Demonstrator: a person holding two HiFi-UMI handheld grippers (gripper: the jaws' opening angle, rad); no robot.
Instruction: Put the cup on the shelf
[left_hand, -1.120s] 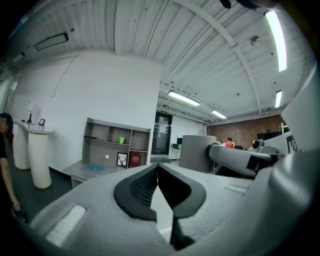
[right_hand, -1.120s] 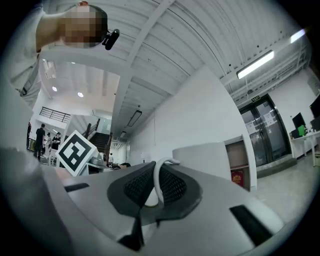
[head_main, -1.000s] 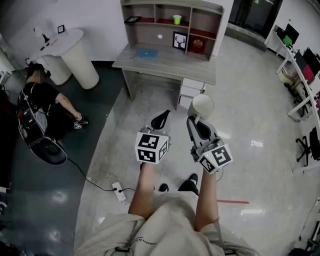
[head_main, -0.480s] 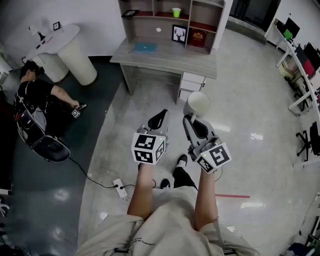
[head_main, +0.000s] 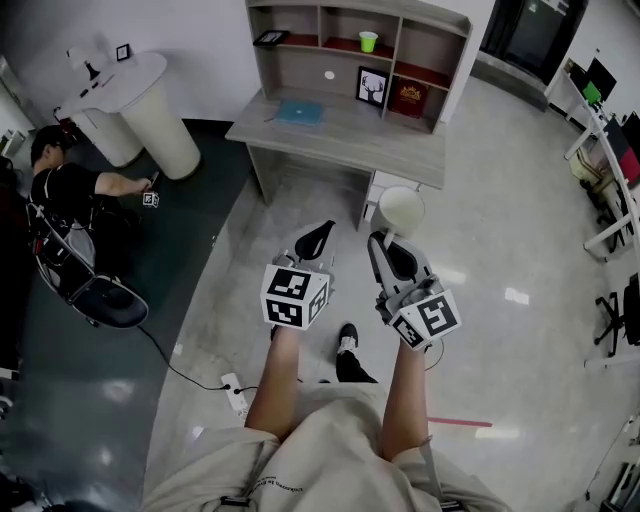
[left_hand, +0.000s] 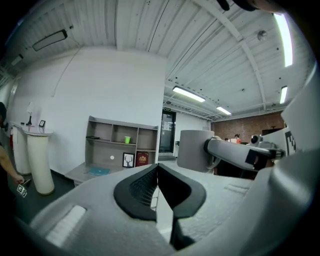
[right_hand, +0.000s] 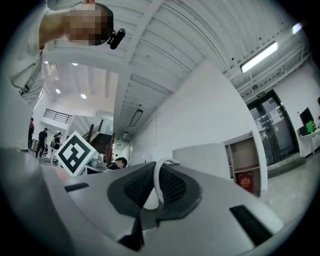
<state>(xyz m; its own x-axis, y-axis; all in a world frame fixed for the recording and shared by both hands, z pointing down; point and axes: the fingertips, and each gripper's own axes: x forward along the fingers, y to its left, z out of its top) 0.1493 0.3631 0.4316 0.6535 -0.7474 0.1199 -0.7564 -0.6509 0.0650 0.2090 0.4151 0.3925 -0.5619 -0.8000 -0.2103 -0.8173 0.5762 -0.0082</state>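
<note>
A white cup (head_main: 402, 210) hangs by its handle in my right gripper (head_main: 385, 240), which is shut on that handle above the floor. In the right gripper view the thin handle loop sits pinched between the black pads (right_hand: 172, 186), with the cup body (right_hand: 207, 157) beyond them. My left gripper (head_main: 322, 238) is shut with nothing in it, just left of the cup; its jaws meet in the left gripper view (left_hand: 156, 187), where the cup (left_hand: 195, 150) shows to the right. The shelf (head_main: 350, 50) stands on a desk (head_main: 330, 135) ahead of both grippers, some way off.
The shelf holds a green cup (head_main: 368, 41), a picture frame (head_main: 372, 86) and a red box (head_main: 410, 98). A blue book (head_main: 300, 112) lies on the desk, with drawers (head_main: 385, 185) below. At left a person (head_main: 70, 190) sits on the floor by a white round stand (head_main: 150, 100). A power strip (head_main: 235, 390) lies near my feet.
The person carrying the grippers has taken a step, and the view has shifted a little. Both grippers keep their pose and the cup stays held. The seated person has reached out an arm.
</note>
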